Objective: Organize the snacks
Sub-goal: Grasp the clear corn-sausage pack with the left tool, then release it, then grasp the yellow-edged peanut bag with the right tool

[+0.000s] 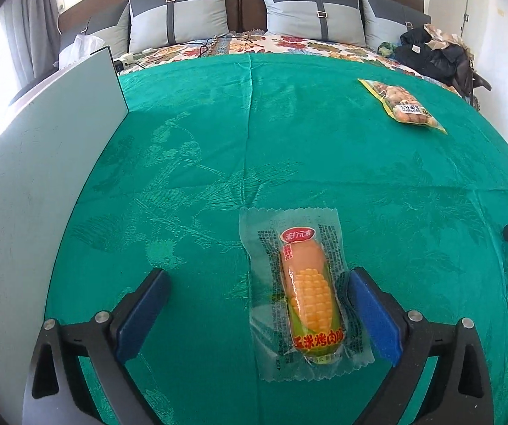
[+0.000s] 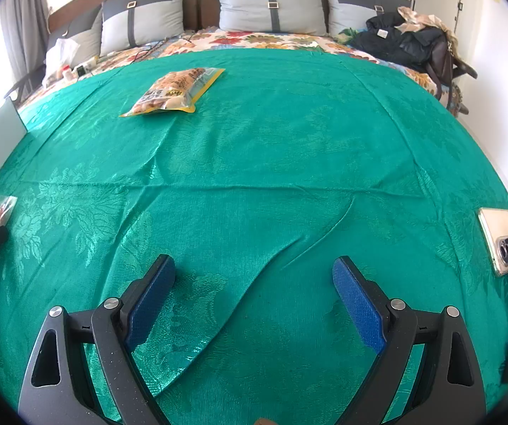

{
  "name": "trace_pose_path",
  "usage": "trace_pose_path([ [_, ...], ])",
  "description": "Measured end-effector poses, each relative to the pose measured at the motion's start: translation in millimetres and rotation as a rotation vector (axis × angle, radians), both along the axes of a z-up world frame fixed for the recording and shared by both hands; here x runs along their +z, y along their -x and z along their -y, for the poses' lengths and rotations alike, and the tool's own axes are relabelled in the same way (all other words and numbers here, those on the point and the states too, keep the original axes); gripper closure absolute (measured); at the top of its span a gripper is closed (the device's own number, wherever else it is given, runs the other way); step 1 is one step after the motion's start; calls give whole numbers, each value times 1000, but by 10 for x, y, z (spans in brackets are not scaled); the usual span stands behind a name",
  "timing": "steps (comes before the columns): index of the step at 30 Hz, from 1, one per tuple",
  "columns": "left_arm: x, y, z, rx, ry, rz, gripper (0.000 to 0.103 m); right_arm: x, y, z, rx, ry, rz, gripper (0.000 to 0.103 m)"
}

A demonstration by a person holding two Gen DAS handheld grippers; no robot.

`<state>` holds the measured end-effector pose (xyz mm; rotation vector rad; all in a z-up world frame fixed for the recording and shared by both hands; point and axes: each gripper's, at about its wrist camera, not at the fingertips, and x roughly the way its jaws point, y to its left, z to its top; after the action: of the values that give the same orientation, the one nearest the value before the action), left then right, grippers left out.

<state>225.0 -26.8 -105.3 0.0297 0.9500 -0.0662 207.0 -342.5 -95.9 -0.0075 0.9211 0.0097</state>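
Two sealed packets lie on the green cloth [image 1: 324, 141]: a corn sausage pouch [image 1: 307, 294] between the spread-apart left gripper [image 1: 257, 304], a peanut bag [image 2: 174, 90] beyond the equally spread, empty right gripper [image 2: 254, 294].

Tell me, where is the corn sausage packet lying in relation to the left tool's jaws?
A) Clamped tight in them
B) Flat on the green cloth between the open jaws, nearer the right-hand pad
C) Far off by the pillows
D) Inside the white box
B: the corn sausage packet lies flat on the green cloth between the left gripper's spread jaws, close to the right-hand pad.
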Motion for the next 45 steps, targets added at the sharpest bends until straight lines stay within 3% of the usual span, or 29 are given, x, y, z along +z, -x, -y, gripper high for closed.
trace_pose_path([
  [23,-22,-27,1,3,1,0,0,-9,-9,15,9,-13,-3,9],
  [26,-23,-27,4,4,2,0,0,90,-97,68,-65,-71,-18,10],
  [30,-23,-28,3,4,2,0,0,337,-573,-138,-55,-142,7,10],
  [34,-23,-28,3,4,2,1,0,376,-1345,-466,-45,-164,-42,10],
  [37,-24,-28,2,4,2,1,0,338,-1790,-734,-51,-116,-58,10],
  [40,-25,-30,4,4,3,1,0,187,-2088,-983,-33,-30,-131,10],
  [43,-25,-28,1,4,2,1,0,76,-2184,-1092,-26,56,-168,11],
  [45,-24,-28,0,4,2,1,0,36,-2164,-1082,-12,49,-173,13],
])
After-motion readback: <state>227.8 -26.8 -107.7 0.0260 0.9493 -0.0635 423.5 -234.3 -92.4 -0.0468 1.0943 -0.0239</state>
